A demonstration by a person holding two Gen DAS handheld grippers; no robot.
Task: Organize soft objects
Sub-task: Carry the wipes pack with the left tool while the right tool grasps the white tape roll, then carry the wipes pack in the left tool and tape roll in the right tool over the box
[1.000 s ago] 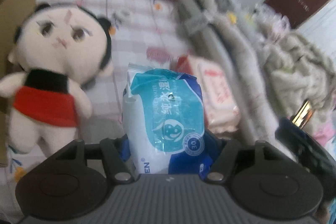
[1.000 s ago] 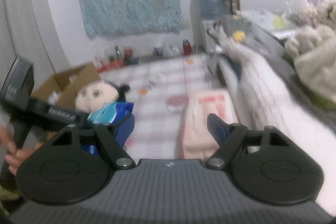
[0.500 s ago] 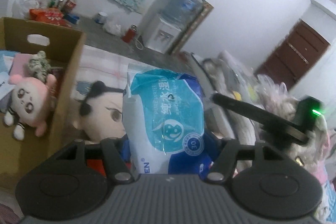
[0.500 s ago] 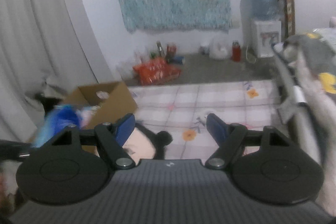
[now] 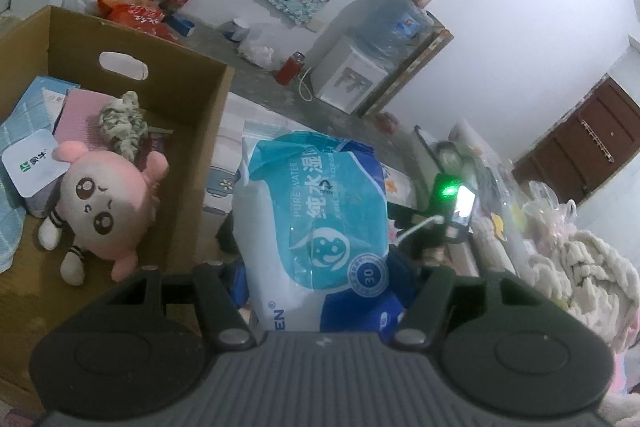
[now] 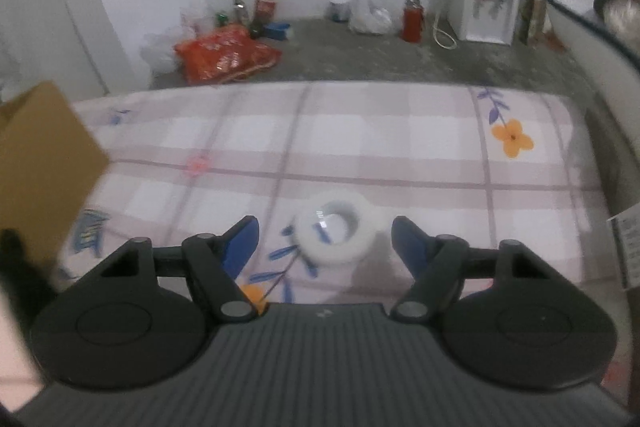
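My left gripper (image 5: 318, 281) is shut on a blue-and-white wet-wipe pack (image 5: 316, 219), held upright just right of an open cardboard box (image 5: 200, 115). In the box lie a pink plush (image 5: 104, 211), a knitted bundle (image 5: 122, 123) and flat packs. In the right wrist view, my right gripper (image 6: 324, 225) hangs low over the plaid bedsheet (image 6: 400, 147). Its jaws are closing, with a white ring-shaped roll (image 6: 340, 233) between the fingertips; the pads do not touch it. The right gripper's body (image 5: 452, 211), with its green light, shows behind the pack.
A corner of the box (image 6: 40, 155) stands at the sheet's left edge. Beyond the bed, on the concrete floor, are a red snack bag (image 6: 224, 55), bottles (image 6: 240, 7) and a water dispenser (image 6: 484, 3). Piled blankets (image 5: 580, 267) lie on the right.
The left gripper carried the wipe pack away from the black-haired doll on the bed and up beside the open box. The right gripper swept across and down to the white roll, its jaws narrowing slightly.
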